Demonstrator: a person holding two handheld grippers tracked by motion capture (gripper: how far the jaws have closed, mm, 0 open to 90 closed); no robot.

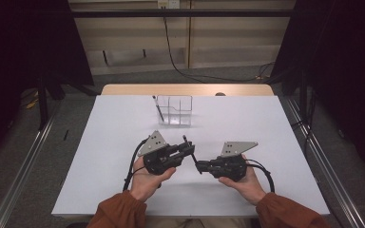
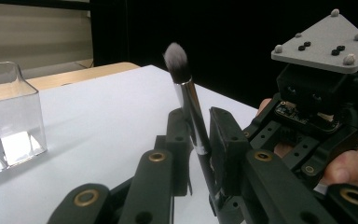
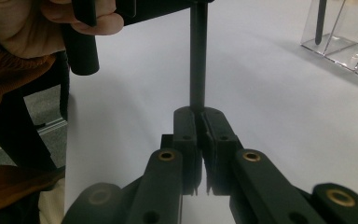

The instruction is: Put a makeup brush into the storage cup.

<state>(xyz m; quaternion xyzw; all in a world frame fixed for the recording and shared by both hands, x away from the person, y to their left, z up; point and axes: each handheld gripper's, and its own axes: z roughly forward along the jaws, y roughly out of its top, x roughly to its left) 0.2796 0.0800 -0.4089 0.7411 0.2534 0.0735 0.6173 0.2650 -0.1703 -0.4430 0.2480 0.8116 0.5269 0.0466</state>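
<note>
High view: makeup brush [image 1: 193,154] spanning both grippers above the near middle of the bench [image 1: 123,142], left gripper [image 1: 186,147] jaws clamped on its ferrule, right gripper [image 1: 200,166] jaws clamped on its handle end; release one side only once the other is firm.

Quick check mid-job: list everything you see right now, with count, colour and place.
Makeup brush: one, grey-tipped bristles, silver ferrule, black handle; held between both grippers above the table's near middle.
Clear organiser: one, transparent, with compartments; far middle of the table.
Dark stick-like item: one, leaning in the organiser's left compartment; cannot tell what it is.
Table: one, white top, wooden strip at the far edge.
Left gripper: one, black, jaws closed on the brush near the ferrule.
Right gripper: one, black, jaws closed on the handle end.
Hands: two, rust-orange sleeves, near edge.
</note>
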